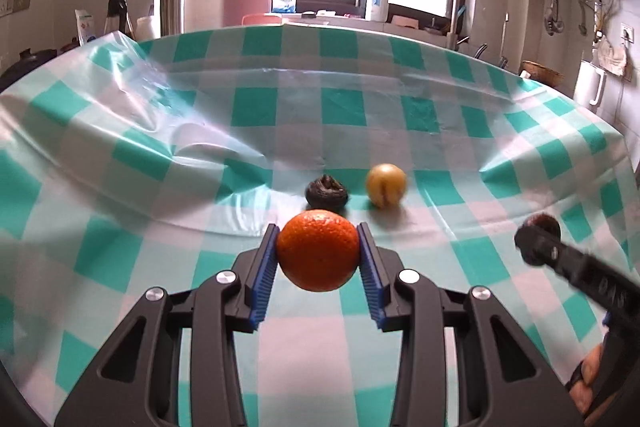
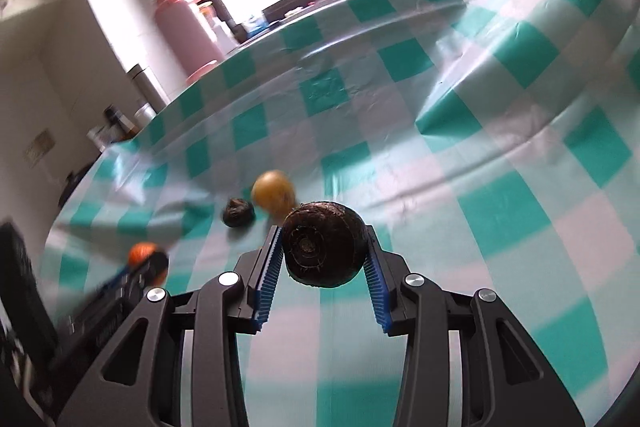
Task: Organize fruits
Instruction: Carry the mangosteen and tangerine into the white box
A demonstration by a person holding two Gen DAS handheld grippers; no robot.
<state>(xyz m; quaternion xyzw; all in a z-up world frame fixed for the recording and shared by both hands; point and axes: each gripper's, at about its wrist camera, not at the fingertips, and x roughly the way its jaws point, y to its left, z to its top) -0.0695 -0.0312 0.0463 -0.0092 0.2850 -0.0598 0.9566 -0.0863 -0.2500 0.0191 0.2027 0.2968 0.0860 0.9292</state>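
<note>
Left wrist view: the left gripper (image 1: pixel 319 255) clamps an orange (image 1: pixel 318 255) between its blue pads at lower centre, above the teal checked tablecloth (image 1: pixel 120 219). Straight ahead, just above it in frame, lie a small dark wrinkled fruit (image 1: pixel 327 191) and, to its right, a yellow round fruit (image 1: pixel 386 185), near each other.

Right wrist view: the right gripper (image 2: pixel 325 253) grips a dark brown round fruit (image 2: pixel 324 245). Both loose fruits lie ahead and left, the yellow one nearer.
</note>
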